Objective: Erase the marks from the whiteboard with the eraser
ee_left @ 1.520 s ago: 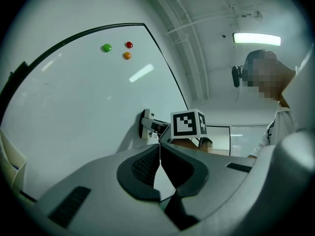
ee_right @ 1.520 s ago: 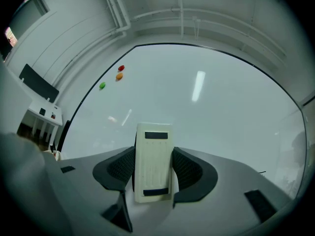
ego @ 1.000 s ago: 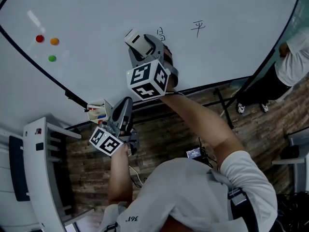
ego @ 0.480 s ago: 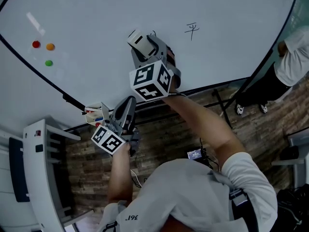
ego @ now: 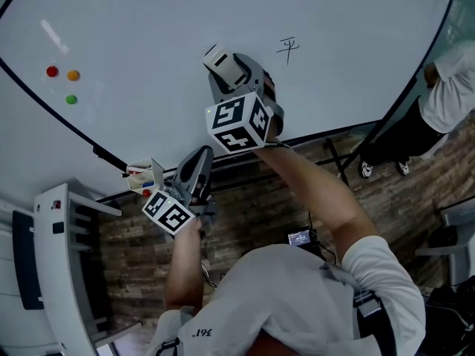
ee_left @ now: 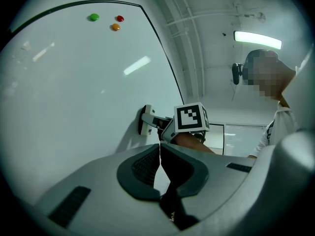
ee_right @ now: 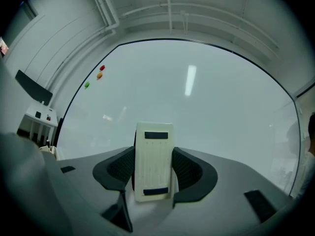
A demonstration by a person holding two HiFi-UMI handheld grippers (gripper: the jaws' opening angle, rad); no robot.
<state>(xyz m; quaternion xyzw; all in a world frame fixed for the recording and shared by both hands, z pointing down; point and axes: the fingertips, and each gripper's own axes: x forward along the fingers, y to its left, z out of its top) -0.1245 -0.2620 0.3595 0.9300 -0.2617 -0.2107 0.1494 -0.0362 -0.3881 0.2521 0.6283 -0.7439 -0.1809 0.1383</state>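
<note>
One eraser (ee_right: 153,161), white and long, clamped between the jaws of the right gripper (ee_right: 153,170). Looks pressed flat against the whiteboard (ego: 148,21), near the lower middle part. Just one mark (ego: 288,47) in sight, near the eraser, a bit up and to the right in the head view, not yet wiped. Left gripper (ee_left: 158,162) held low, well away from the board, jaws pressed together with nothing in between.

Could slip or twist in the jaws if pushed too hard against the board. Could skip right past the mark if swept too low or lifted off too soon. Could smear the ink and not clean it if pressed too softly or tipped onto one edge. Could knock the small box (ego: 141,178) at the board's bottom edge, maybe full of pens, if swung down and to the left.

Counting now, from the middle out:
- One eraser.
- One whiteboard.
- One mark.
- Two grippers, one gripping the eraser and one gripping nothing.
- Three magnets (ego: 73,75) far off at the upper left: one red, one orange, one green.
- One box.
- One white cabinet (ego: 67,258) at the left, down by the wooden floor (ego: 245,206).
- One more person (ego: 449,99) at the far right edge, past the board's frame.
</note>
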